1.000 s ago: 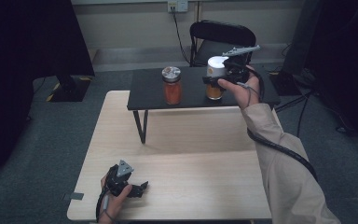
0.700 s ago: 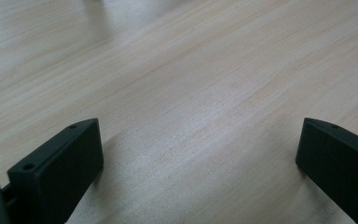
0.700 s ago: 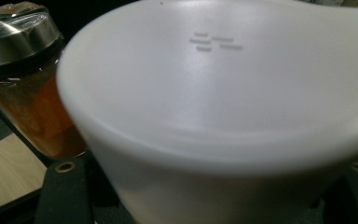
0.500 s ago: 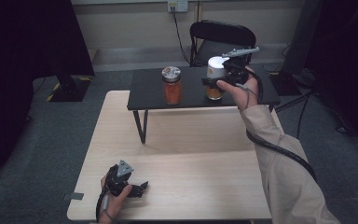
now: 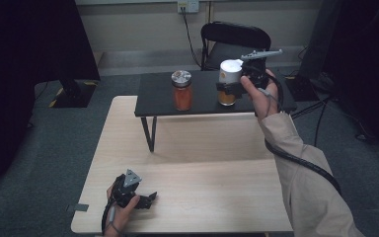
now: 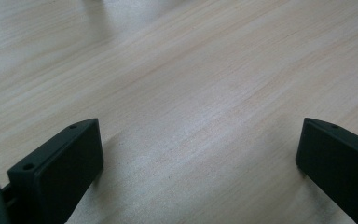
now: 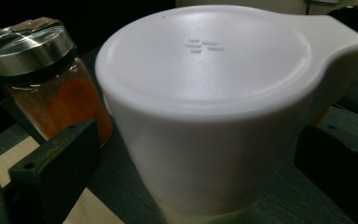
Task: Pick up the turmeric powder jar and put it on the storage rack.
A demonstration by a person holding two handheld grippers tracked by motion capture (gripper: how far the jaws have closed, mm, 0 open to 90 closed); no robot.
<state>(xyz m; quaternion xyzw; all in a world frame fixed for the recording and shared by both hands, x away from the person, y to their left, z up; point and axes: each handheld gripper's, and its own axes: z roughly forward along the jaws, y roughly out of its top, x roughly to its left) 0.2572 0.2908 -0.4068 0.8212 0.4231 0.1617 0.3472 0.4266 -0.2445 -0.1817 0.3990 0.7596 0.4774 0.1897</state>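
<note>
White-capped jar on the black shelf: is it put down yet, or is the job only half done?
Looks done: the white-capped jar stands on the black shelf beside the silver-lidded spice jar. In hand: the right gripper has just been opening its jaws, with the jar between them but not pinched. Still to do: probably just drawing that gripper back. The left gripper lies open on the wooden table.

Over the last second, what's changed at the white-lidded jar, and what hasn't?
The right gripper has just been opening its jaws: they now stand wide on either side of the white-lidded jar, which sits between them on the black shelf, apparently let go. The silver-lidded spice jar has not moved, and the left gripper stays open on the wooden table.
</note>
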